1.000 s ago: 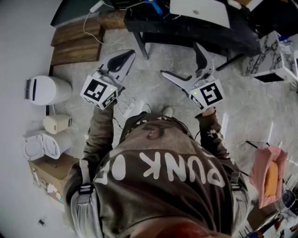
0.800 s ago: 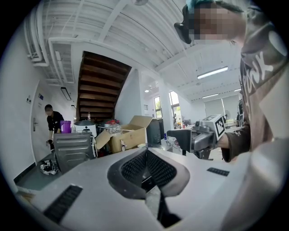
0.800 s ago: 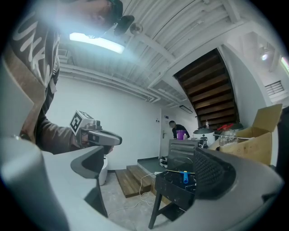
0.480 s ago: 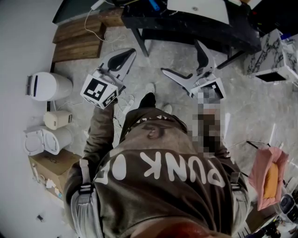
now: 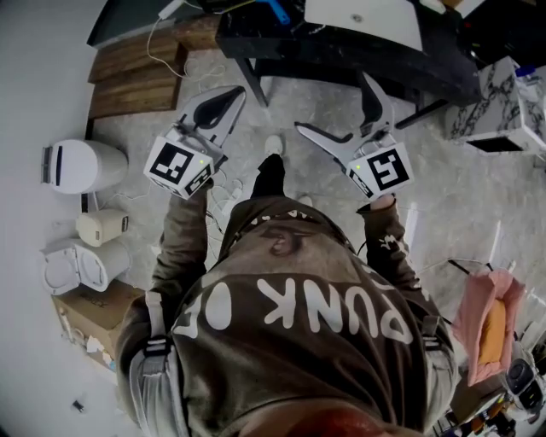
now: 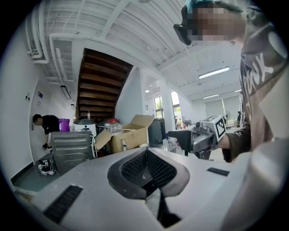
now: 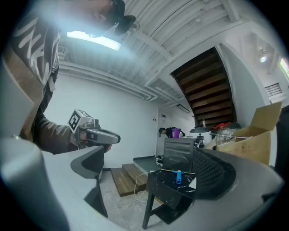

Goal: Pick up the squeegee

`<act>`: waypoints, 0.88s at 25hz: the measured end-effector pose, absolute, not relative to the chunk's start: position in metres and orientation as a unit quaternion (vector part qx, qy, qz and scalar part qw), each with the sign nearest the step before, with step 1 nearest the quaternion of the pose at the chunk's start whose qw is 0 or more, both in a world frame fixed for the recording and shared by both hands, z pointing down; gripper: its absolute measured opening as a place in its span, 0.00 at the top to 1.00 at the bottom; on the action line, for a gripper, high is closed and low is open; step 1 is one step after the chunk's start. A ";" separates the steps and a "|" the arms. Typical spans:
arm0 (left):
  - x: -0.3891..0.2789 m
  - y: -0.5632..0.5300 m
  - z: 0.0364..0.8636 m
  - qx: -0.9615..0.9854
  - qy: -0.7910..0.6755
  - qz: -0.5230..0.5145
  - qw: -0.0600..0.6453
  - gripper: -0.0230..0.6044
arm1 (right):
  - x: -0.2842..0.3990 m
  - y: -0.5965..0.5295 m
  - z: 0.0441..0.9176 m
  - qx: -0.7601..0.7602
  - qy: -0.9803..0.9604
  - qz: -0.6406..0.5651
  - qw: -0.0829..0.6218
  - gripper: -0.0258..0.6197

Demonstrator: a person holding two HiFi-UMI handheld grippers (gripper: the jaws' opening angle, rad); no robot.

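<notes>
While the left gripper (image 5: 235,94) is clenched empty and the right gripper (image 5: 331,104) released, the squeegee (image 5: 286,11) looks light, stiff; grasp its blue handle (image 7: 177,177).

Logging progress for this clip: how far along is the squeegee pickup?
Done: nothing yet; the squeegee lies untouched on the black table. In hand: the right gripper is open, empty, pointed toward it; the left gripper is shut on nothing. Left: reach the table, close on the squeegee, lift.
</notes>
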State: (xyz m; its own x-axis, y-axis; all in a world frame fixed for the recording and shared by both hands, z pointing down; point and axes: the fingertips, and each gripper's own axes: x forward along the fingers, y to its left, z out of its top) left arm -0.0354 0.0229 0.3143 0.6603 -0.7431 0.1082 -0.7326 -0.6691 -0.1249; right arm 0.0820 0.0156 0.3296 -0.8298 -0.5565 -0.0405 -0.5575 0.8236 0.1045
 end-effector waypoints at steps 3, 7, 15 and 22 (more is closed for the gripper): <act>-0.045 -0.006 0.318 -0.910 0.406 -0.075 0.033 0.96 | 0.074 -0.013 0.334 -0.293 0.954 0.054 -0.002 0.04; -0.061 -0.051 0.322 -0.909 0.409 -0.078 0.032 0.96 | 0.061 -0.057 0.341 -0.296 0.954 0.046 -0.010 0.04; -0.088 -0.134 0.325 -0.911 0.403 -0.087 0.023 0.96 | 0.032 -0.140 0.346 -0.301 0.953 0.028 -0.022 0.04; -0.114 -0.188 0.332 -0.914 0.397 -0.088 0.012 0.96 | 0.006 -0.206 0.361 -0.315 0.948 0.013 -0.038 0.04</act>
